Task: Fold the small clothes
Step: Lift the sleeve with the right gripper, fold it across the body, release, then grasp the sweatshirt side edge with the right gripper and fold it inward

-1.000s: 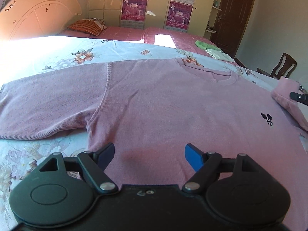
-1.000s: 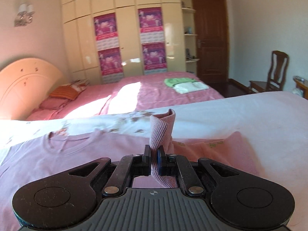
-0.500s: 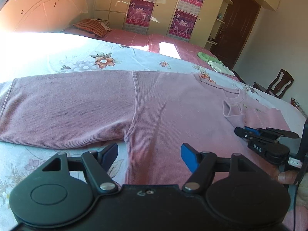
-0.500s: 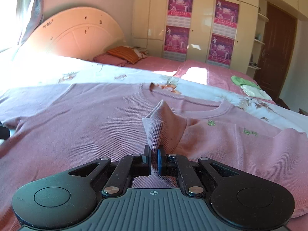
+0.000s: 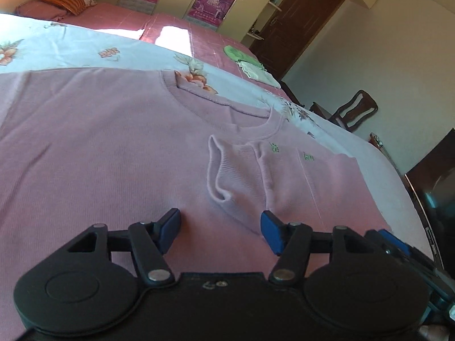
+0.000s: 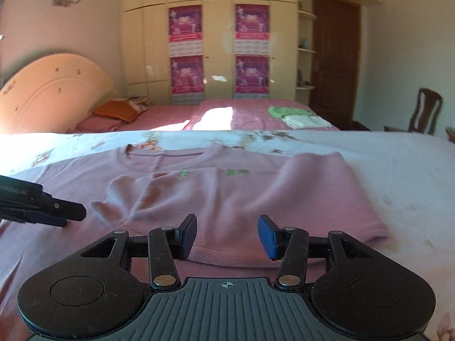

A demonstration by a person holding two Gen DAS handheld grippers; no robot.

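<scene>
Sleeve cuff [image 5: 227, 170] of pink knit sweater [image 5: 99, 142] now lying released on its chest | right claw [image 6: 227, 234] gaping, empty | left claw [image 5: 220, 228] staying spread | floral bedsheet [image 6: 412, 170] showing beyond folded edge.

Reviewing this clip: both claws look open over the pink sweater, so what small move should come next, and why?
Probably the left claw should swing to the other, unfolded sleeve. The right sleeve already lies folded across the pink sweater, the right claw hangs open holding nothing, and the sweater's left side still spreads flat toward the frame edge in the left wrist view.
</scene>
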